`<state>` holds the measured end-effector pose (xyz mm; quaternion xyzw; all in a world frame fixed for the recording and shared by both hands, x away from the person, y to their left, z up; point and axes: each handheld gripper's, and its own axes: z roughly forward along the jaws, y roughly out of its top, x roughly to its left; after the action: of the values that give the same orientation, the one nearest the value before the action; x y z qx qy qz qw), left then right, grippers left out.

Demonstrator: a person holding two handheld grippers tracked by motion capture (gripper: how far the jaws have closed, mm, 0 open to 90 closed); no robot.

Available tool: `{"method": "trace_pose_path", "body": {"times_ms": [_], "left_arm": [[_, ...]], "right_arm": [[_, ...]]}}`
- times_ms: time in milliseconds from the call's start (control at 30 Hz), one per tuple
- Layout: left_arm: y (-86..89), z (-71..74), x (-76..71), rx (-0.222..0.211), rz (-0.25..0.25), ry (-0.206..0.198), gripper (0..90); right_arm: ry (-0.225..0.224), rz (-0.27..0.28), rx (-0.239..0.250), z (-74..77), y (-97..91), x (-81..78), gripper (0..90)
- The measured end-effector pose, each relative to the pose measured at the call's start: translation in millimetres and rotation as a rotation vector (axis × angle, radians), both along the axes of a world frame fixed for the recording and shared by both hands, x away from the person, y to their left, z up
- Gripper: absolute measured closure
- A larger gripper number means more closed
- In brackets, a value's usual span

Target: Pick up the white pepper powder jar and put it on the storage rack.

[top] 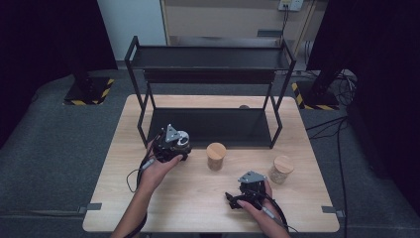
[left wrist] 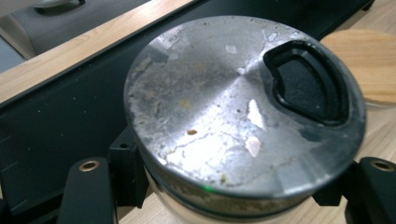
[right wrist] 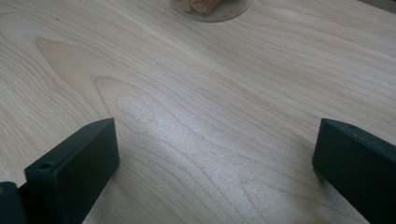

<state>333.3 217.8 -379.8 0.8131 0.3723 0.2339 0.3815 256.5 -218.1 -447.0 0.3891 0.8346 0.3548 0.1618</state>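
Room: bare table [top: 198, 198] between my 2 grippers; black shelf rack [top: 210, 124] at 12 o'clock.
Left gripper [left wrist: 243, 186]: jaws pinch the metal-lidded jar [left wrist: 233, 107] by the rack's front edge.
Right gripper [right wrist: 215, 163]: jaws spread, nothing between; wooden-lidded jar [top: 282, 169] at 1 o'clock.
Hidden: held jar's body under its lid.

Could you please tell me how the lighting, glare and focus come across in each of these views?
High view: dim, dark surroundings, the light wooden table evenly lit. Left gripper view: bright glare patches on the round scuffed metal lid, whose near rim is soft. Right gripper view: a pale sheen on the wood grain, the black jaws slightly blurred, the clear jar's base cropped at the top.
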Motion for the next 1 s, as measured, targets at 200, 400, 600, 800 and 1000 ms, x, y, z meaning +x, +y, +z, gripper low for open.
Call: {"method": "trace_pose_path", "body": {"times_ms": [200,400,600,800,1000], "left_arm": [[-2.3,2.9,7.7,0.002,-0.001,-0.001,29.1],[-2.6,3.7,12.6,-0.003,0.004,-0.003,29.1],[-1.4,4.0,18.5,0.004,0.006,0.000,29.1],[-0.1,4.4,22.1,0.002,0.016,0.003,29.1],[-1.1,3.3,28.2,-0.005,0.022,0.007,29.1]], "right_arm": [[0.000,0.000,0.000,0.0,-0.1,0.0,0.7],[0.000,0.000,0.000,0.0,0.0,0.0,0.6],[0.000,0.001,0.000,-0.1,0.0,0.0,0.6],[0.000,0.001,0.000,0.0,-0.1,0.1,0.6],[0.000,0.000,0.000,0.0,0.0,0.0,0.6]]}}
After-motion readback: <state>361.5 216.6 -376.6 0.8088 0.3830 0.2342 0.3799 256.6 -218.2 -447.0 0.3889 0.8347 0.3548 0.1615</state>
